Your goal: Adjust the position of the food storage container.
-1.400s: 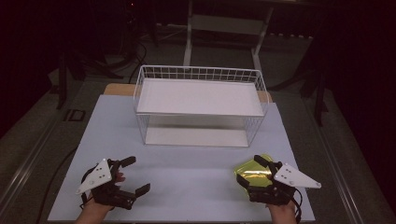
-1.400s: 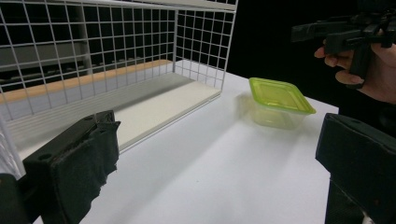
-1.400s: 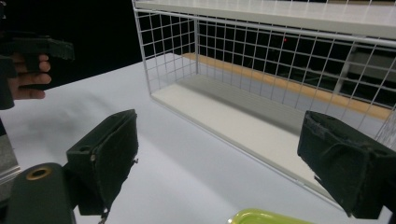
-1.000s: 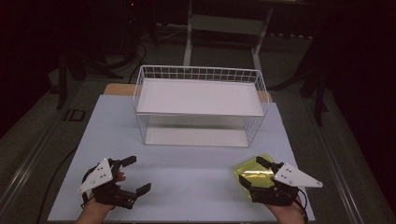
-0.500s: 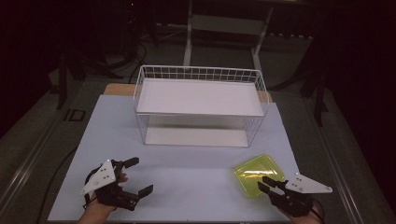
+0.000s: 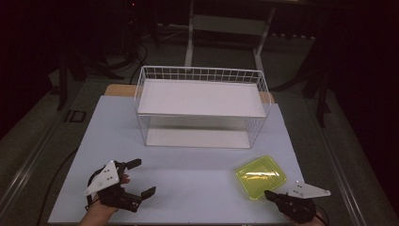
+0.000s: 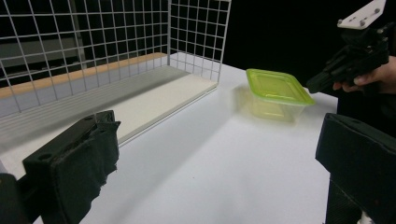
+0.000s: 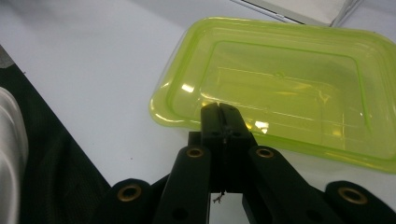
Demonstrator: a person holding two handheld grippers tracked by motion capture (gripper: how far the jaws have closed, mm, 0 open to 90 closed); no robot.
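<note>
R hand-held gripper [image 8: 223, 112] sits closed, empty, just short of the tub [image 6: 260, 176], near the basket [image 6: 200, 106]; L hand-held gripper [image 6: 136, 178] wide open, empty. Likely regrasp next: open R, reach tub rim.

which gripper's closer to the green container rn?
Right. The right gripper sits at the near edge of the green container, jaws shut. The left gripper is open, far across the table on the container's left.

The high view looks down the table; both gripper views, low, share the yellow-green container [image 7: 276, 91].
</note>
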